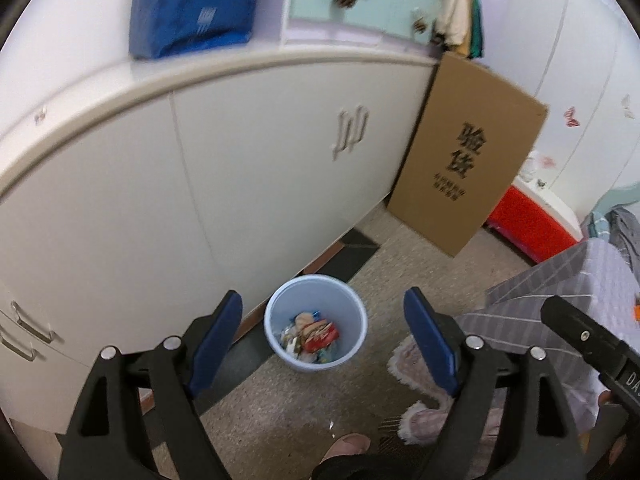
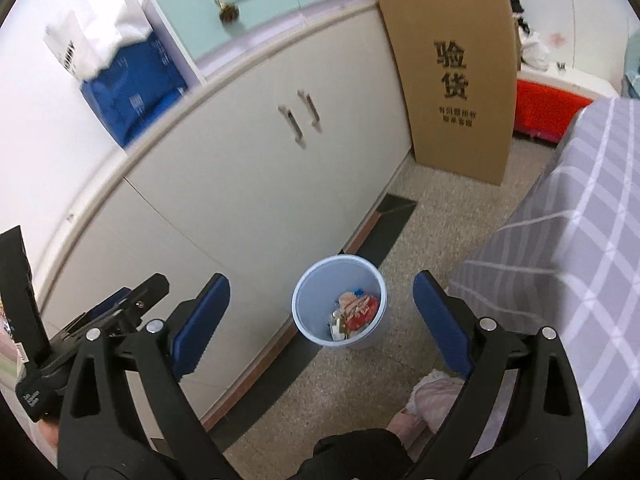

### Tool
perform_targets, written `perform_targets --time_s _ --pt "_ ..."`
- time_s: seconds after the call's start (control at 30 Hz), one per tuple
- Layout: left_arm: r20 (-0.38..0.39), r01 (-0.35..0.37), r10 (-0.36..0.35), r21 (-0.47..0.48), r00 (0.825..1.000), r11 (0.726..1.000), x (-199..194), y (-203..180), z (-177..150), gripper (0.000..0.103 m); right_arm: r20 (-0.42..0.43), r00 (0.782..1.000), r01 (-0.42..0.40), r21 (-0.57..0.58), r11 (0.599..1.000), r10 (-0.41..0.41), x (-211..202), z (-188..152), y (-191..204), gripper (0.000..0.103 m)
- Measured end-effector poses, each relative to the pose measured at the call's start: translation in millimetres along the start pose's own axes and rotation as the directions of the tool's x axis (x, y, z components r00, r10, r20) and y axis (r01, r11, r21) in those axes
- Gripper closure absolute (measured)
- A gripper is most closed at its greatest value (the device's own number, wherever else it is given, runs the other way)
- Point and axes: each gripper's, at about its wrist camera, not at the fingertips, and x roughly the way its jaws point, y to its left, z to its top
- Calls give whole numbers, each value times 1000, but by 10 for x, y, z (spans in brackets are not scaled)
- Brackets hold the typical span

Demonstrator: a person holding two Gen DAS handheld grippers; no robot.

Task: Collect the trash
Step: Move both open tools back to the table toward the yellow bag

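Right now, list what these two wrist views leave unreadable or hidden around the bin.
- Trash in the bin: wrappers too small and jumbled to name, both views.
- Bin's base: its own rim hides it from above.
- Cardboard box small print: blurred, left view worst.
- Pink slipper: right gripper frame covers part.
- Blue package: motion blur smears its label.
- Person: only dark clothing at each bottom edge.

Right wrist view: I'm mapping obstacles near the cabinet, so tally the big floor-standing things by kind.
Round pale blue plastic bin holding wrappers: 1
Tall brown cardboard box with black print: 1
Red plastic crate: 1
Total: 3
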Motion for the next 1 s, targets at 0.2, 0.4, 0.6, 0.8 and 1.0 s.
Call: perform_targets --time_s 0.2,0.4,0.6,0.8,1.0 --pt "65 75 -80 70 995 995 -439 -600 9 17 98 995 -3 -1 1000 4 -680 53 -244 10" --pt "50 161 -173 188 984 969 -651 -1416 -146 16 167 985 45 42 998 -51 -1296 7 -757 10" --pt "-37 268 -270 313 962 911 -646 -2318 -286 16 227 956 153 145 977 -184 -1865 -102 -1501 10" --pt "-96 336 -329 440 939 832 -638 -3266 -450 16 250 897 295 271 916 -363 -2341 -242 -2230 10" --pt "-179 408 -376 555 909 724 -560 -4212 -708 16 213 849 377 398 836 -484 -2607 -315 -2978 9"
